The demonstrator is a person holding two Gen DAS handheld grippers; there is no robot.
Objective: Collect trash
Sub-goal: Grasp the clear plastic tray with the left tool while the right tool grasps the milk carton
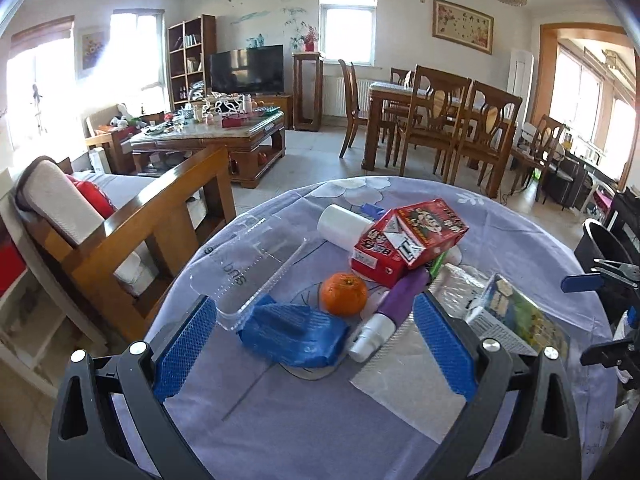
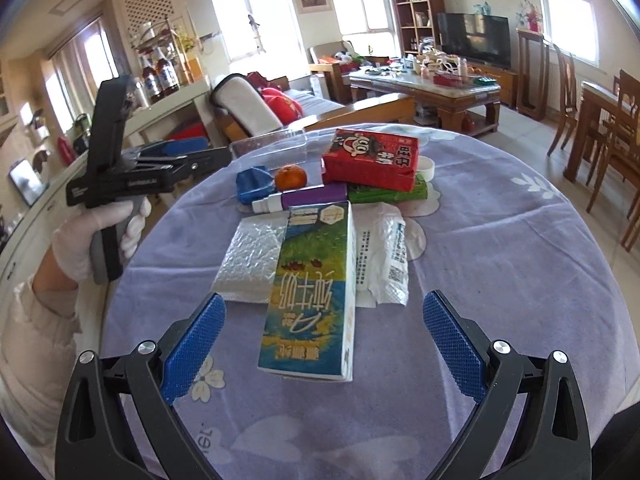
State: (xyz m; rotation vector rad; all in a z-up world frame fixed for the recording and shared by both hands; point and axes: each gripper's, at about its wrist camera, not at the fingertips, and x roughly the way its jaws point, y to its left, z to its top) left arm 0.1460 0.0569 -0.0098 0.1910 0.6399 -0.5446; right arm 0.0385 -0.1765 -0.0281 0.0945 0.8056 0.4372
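Showing gloved hand (image 2: 96, 236) only in rt view, both tongs wide

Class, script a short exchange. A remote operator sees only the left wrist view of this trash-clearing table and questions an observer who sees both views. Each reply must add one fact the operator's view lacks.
Operator: The right gripper is only a sliver at the edge of my view. Is it open?
Observer: Yes. The right gripper is open, and the blue-and-green milk carton lies between its fingers with a gap on each side.
Operator: What is holding my own gripper?
Observer: A white-gloved hand is wrapped around the handle of the left gripper, beside the table's edge.
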